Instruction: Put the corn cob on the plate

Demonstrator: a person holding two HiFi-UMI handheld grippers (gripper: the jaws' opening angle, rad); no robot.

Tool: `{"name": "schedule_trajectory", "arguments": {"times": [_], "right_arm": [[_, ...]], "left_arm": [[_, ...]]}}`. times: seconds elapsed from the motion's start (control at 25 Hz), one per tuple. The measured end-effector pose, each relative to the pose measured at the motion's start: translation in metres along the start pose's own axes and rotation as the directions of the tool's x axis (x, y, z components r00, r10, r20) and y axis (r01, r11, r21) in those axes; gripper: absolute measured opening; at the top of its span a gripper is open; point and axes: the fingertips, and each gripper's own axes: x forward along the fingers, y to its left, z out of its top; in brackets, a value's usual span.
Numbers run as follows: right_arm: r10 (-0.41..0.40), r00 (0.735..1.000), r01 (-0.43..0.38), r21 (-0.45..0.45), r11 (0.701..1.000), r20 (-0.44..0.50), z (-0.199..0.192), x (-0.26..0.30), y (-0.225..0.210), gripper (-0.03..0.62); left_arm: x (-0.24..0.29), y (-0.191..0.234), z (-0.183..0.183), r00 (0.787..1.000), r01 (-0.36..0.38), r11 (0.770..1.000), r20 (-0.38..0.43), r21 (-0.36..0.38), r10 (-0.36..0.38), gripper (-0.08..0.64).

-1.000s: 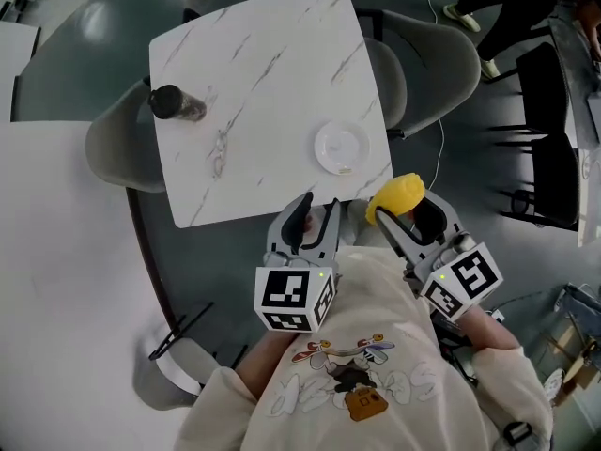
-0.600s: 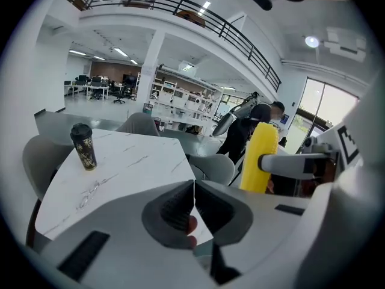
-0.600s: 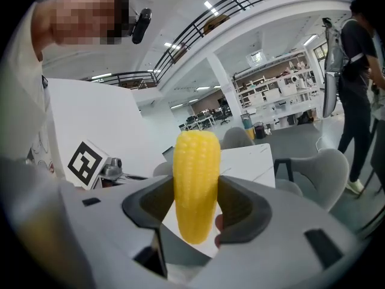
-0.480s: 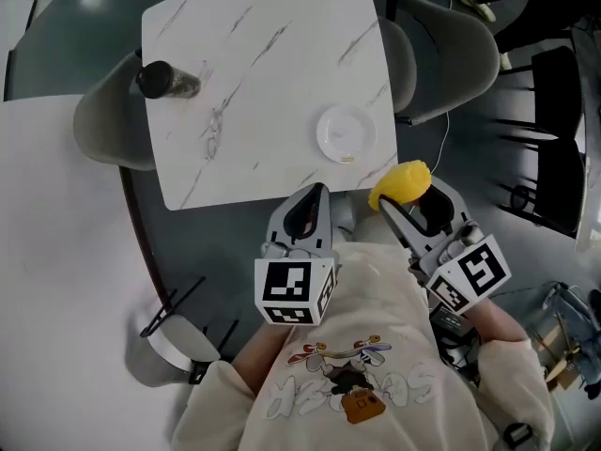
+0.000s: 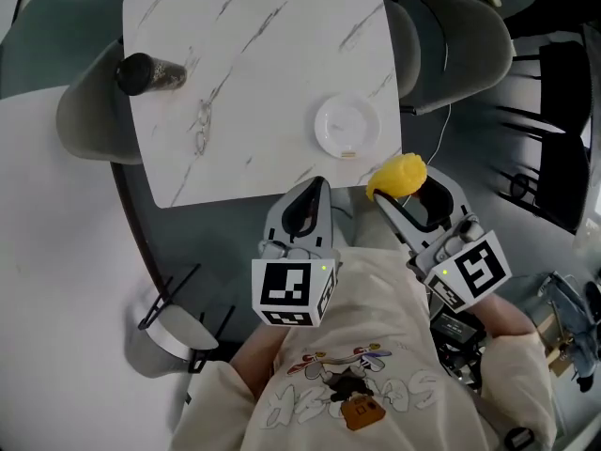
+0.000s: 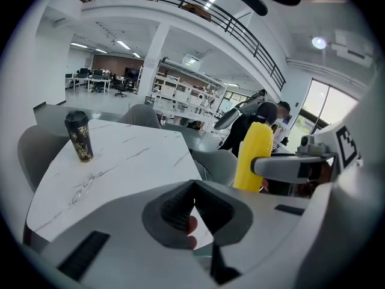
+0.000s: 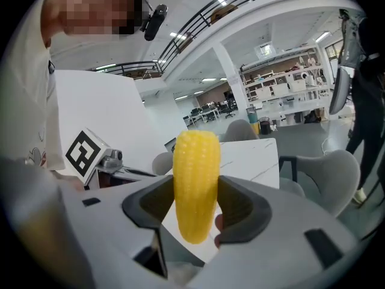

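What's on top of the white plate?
Just a tiny tan speck at the rim of the plate; nothing hides its top. The corn cob is in the right gripper.

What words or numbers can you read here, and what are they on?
No text here can be read for sure.
Shirt: outlined letters around a cartoon, too blurred to read.
Cup: gold pattern, too small to tell if any of it is lettering.
Left cube and right cube: black-and-white square markers, no words or numbers.
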Motion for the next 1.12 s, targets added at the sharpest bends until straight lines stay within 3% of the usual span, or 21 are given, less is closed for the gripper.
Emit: {"name": "schedule_trajectory", "arguments": {"times": [0.56,1.12], "right_arm": [[-0.023,0.998,0.019,-0.052,0.998,-0.063,-0.046,0.036,-0.026,0.227],[-0.066,0.989,0.061,-0.040,0.997,-0.135,-0.091,0.060,-0.060,0.227]], "left_arm": [[0.038,0.017,-0.030,0.998,-0.013,1.000,-0.062,-0.004,0.013,0.008],[0.065,0.041,-0.053,0.993,-0.056,0.998,-0.103,-0.031,0.052,0.008]]}}
